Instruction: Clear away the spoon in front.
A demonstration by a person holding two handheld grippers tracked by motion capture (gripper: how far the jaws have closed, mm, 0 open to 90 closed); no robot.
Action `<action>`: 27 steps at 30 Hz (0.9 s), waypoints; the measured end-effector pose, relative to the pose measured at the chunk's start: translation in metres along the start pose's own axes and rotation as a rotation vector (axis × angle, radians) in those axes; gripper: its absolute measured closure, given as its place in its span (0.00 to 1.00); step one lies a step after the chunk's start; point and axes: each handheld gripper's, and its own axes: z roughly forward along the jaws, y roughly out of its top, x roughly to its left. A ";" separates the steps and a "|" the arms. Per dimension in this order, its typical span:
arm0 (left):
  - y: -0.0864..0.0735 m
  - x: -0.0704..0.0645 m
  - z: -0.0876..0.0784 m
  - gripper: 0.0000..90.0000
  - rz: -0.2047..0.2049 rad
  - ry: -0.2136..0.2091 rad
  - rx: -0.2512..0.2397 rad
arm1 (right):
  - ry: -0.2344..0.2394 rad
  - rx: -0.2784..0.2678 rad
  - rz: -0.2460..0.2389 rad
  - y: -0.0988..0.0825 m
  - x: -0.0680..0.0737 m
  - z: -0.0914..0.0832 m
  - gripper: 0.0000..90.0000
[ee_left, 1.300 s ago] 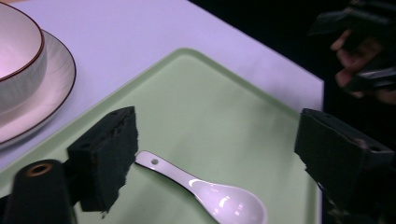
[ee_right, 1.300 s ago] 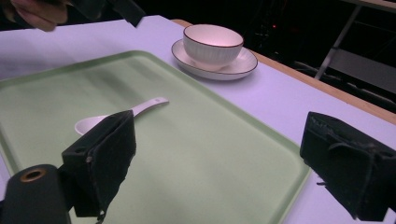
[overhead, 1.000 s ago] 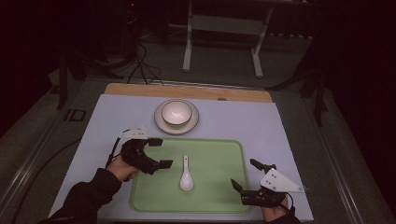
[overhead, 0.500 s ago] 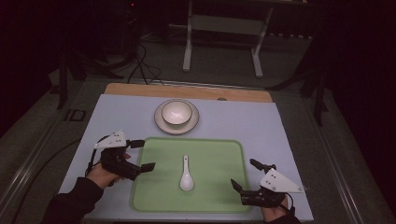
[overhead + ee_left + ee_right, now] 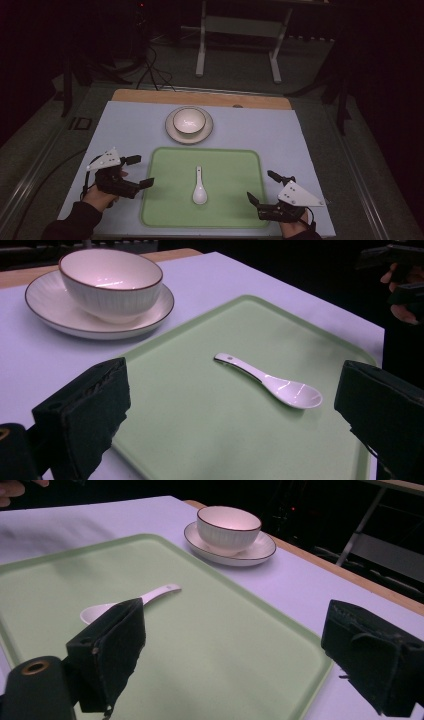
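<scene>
The glossy white ceramic spoon (image 5: 199, 187) lies free at the centre of the pale green plastic tray (image 5: 235, 210), so the left gripper (image 5: 135, 172) and right gripper (image 5: 261, 188) flank it, jaws spread wide and empty, ready to reach in.

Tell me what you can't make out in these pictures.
- Spoon: right gripper view, its bowl end sits partly behind that gripper's near jaw.
- Bowl: high view, the mark inside is too small to read.
- Tray: left gripper view, near corners hidden by the jaws and cut by the bottom edge.
</scene>
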 end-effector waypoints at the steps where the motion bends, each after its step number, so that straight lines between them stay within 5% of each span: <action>1: -0.002 0.000 -0.001 0.02 -0.003 0.004 -0.005 | 0.000 0.000 -0.001 0.000 0.000 0.000 0.12; 6: -0.015 0.003 -0.004 0.02 -0.036 0.042 -0.046 | 0.003 0.000 -0.002 0.000 0.000 0.001 0.12; 10: -0.018 0.003 -0.004 0.02 -0.012 0.056 -0.025 | 0.005 0.003 -0.002 -0.001 0.000 0.001 0.12; 27: -0.036 0.016 0.010 0.02 -0.069 0.075 -0.019 | 0.011 0.017 0.025 -0.004 -0.005 0.003 0.12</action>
